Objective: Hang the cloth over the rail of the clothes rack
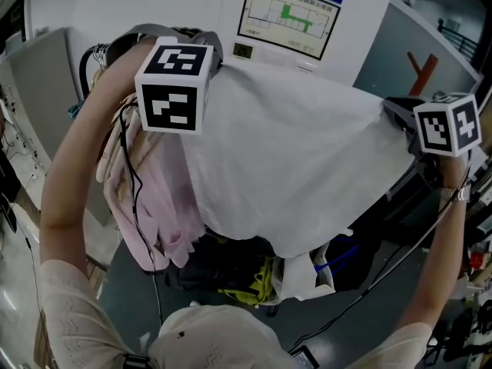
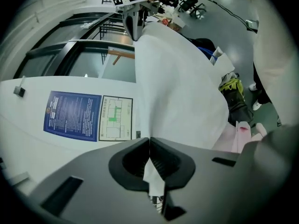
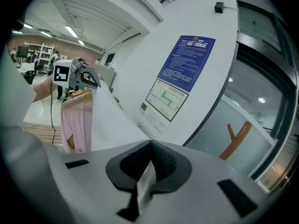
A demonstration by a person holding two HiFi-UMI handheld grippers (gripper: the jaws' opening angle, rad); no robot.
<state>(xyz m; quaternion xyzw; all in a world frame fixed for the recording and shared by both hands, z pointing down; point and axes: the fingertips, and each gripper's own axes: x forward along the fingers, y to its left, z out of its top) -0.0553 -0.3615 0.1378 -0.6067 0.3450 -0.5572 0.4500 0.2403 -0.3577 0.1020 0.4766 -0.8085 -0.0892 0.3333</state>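
A white cloth (image 1: 292,160) hangs spread out between my two grippers, held up in front of a white wall. My left gripper (image 1: 209,55) is at the cloth's upper left corner; in the left gripper view its jaws (image 2: 149,158) are shut on a fold of the cloth (image 2: 182,87). My right gripper (image 1: 393,112) holds the upper right corner, and in the right gripper view (image 3: 149,166) it is shut on a strip of the cloth (image 3: 108,121). Each gripper shows in the other's view: the right gripper (image 2: 134,26), the left gripper (image 3: 86,76). I cannot make out the rack's rail.
Pink and cream garments (image 1: 146,198) hang on a hanger to the left of the cloth, also pink garments (image 3: 77,120). A framed floor plan (image 1: 288,14) is on the wall behind. Dark bags and a yellow item (image 1: 246,279) lie on the floor below. A brown wooden stand (image 3: 236,136) is at right.
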